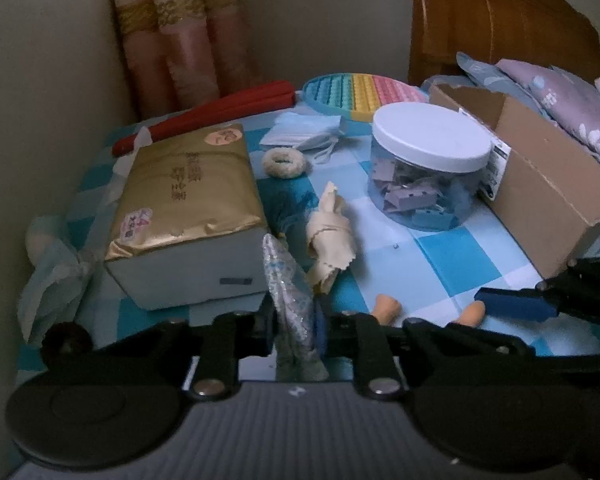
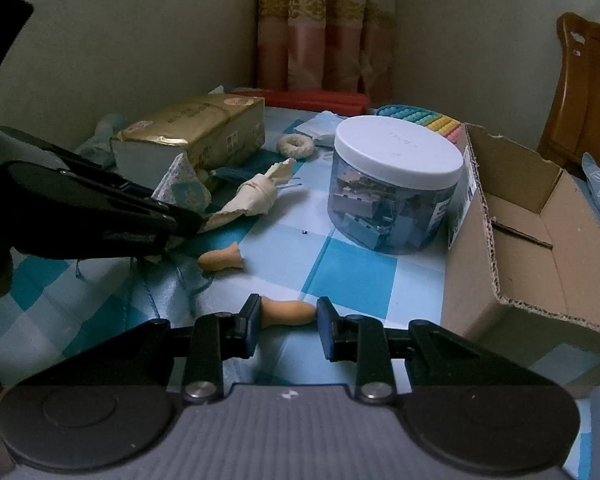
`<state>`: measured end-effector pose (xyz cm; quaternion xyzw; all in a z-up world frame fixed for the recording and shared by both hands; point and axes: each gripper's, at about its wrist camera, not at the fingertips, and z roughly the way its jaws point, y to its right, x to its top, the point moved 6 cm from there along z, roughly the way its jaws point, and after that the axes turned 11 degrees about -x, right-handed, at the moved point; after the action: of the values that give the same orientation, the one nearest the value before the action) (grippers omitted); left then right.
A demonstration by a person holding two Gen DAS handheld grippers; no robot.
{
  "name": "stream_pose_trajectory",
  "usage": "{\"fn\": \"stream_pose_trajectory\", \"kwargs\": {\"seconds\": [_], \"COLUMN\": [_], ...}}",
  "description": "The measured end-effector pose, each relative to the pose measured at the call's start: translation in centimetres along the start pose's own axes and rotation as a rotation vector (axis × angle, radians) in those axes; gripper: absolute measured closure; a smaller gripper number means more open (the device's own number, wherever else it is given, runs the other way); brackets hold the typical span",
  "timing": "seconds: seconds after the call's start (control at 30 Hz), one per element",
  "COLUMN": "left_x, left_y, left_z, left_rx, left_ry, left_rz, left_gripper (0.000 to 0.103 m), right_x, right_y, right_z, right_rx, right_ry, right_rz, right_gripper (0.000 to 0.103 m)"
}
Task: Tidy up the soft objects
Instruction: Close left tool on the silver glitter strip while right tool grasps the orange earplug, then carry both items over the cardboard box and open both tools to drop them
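Dim, bluish, fisheye-warped edges, perhaps slightly soft

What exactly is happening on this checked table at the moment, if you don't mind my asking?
A person is tidying soft items with two handheld grippers. The left gripper is shut on a small crinkly patterned packet, beside the gold tissue pack. The right gripper is shut on an orange foam earplug, end to end; a second earplug lies loose on the blue checked tablecloth. The open cardboard box stands at the right, by the lidded clip jar.
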<state>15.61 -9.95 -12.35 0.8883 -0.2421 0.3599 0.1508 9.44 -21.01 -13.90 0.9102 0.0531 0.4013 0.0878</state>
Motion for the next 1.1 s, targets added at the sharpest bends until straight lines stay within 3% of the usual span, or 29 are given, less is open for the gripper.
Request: {"fn": "stream_pose_trajectory", "kwargs": {"seconds": [0.7,0.9,1.1], "left_x": [0.7,1.0,2.2], "left_y": [0.2,1.1,2.9], "left_z": [-7.3,-9.3,-10.3], "left_rx": [-0.01,-0.035,-0.093], "left_ry": [0.022,0.017,0.013], "left_rz": [0.048,0.07,0.086], "left_gripper": [0.091,0.091,0.091], "right_x": [1.6,3.4,4.6], "right_y": [1.1,4.1,8.9], "right_z": [-6.6,-9.2,-9.7], "right_rx": [0.044,0.027,-0.06], "right_ry": [0.087,0.148,0.176], "right_rz": [-0.009,0.026,0.046], "right_gripper": [0.07,0.07,0.07]}}
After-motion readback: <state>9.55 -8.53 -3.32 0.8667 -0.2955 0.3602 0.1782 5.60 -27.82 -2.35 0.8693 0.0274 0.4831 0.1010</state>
